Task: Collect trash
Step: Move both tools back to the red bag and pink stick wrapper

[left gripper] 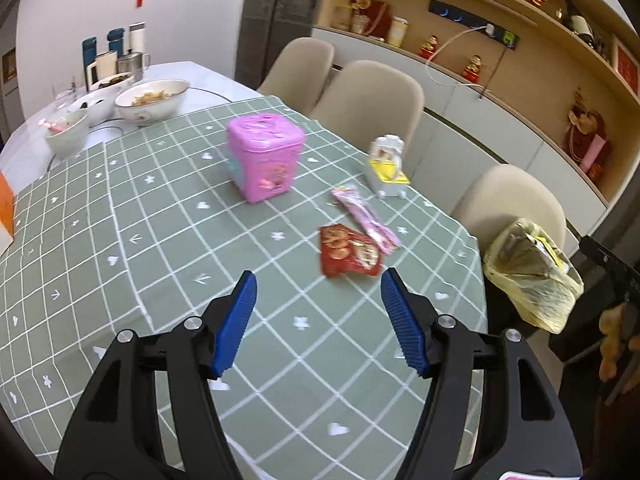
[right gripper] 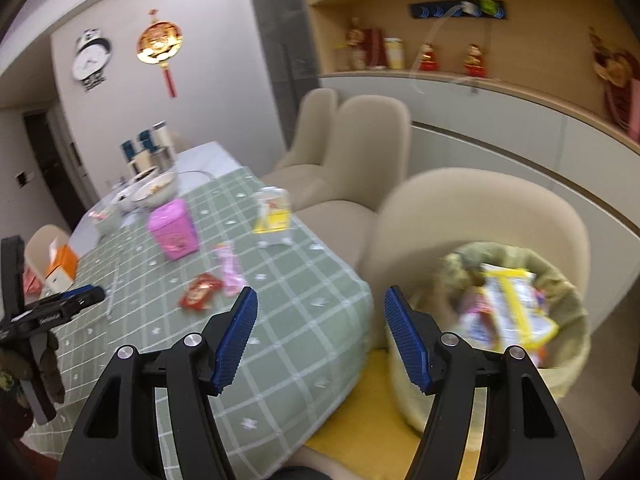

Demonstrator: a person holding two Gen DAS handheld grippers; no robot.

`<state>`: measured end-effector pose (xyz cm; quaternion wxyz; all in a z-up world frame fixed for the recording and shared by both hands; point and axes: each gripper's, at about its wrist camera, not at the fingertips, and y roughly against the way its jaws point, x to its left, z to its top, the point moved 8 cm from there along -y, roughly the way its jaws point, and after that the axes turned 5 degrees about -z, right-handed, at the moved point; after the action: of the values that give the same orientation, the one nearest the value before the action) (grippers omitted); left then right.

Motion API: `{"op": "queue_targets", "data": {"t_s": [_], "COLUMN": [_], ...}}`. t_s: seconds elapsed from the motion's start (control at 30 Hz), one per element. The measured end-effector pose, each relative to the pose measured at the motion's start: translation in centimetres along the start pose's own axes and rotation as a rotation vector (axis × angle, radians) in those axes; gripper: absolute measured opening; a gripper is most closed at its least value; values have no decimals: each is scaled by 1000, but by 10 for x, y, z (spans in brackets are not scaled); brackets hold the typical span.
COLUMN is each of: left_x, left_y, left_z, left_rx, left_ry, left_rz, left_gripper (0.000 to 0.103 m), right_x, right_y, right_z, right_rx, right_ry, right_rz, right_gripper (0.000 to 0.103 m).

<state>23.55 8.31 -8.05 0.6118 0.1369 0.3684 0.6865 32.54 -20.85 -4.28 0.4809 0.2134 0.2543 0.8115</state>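
A red snack wrapper lies on the green checked tablecloth, just beyond my open, empty left gripper. A pink wrapper lies beside it, farther off. A white and yellow carton stands near the table's right edge. My right gripper is open and empty above the table's corner, left of a bin lined with a yellowish bag that holds several wrappers. The bag also shows in the left wrist view. The red wrapper, pink wrapper and carton show in the right wrist view.
A pink lidded box stands mid-table. Bowls with food and cups sit at the far end. An orange box is at the left. Beige chairs line the right side. Shelves with ornaments stand behind.
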Motion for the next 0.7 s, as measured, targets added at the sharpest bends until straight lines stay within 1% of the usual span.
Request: {"op": "queue_targets", "data": {"t_s": [0.07, 0.13, 0.23, 0.33, 0.47, 0.6, 0.63, 0.67, 0.7], "left_x": [3, -2, -16, -23, -19, -4, 0, 4, 6], "left_y": [-7, -18, -35, -54, -75, -86, -85, -84, -83], "left_z": [-3, -4, -3, 1, 2, 0, -1, -2, -2], "left_rx": [16, 37, 53, 67, 91, 119, 123, 123, 123], "left_ry": [0, -21, -78, -94, -57, -3, 9, 16, 17], "left_rz": [-16, -51, -93, -123, -116, -59, -55, -53, -49], "left_gripper": [62, 62, 62, 62, 62, 62, 62, 62, 62], "right_x": [10, 16, 19, 18, 22, 30, 35, 40, 47], "right_y": [-4, -10, -22, -32, -48, -71, -80, -88, -100], "right_z": [-5, -11, -19, -26, -35, -37, -36, -35, -33], "right_rx": [-2, 3, 26, 44, 90, 124, 134, 144, 161], "right_ry": [11, 3, -18, -21, 13, 23, 31, 40, 56], "right_rz": [1, 0, -6, -19, -27, 5, 18, 32, 53], "right_gripper": [62, 62, 62, 62, 62, 62, 61, 52, 48]}}
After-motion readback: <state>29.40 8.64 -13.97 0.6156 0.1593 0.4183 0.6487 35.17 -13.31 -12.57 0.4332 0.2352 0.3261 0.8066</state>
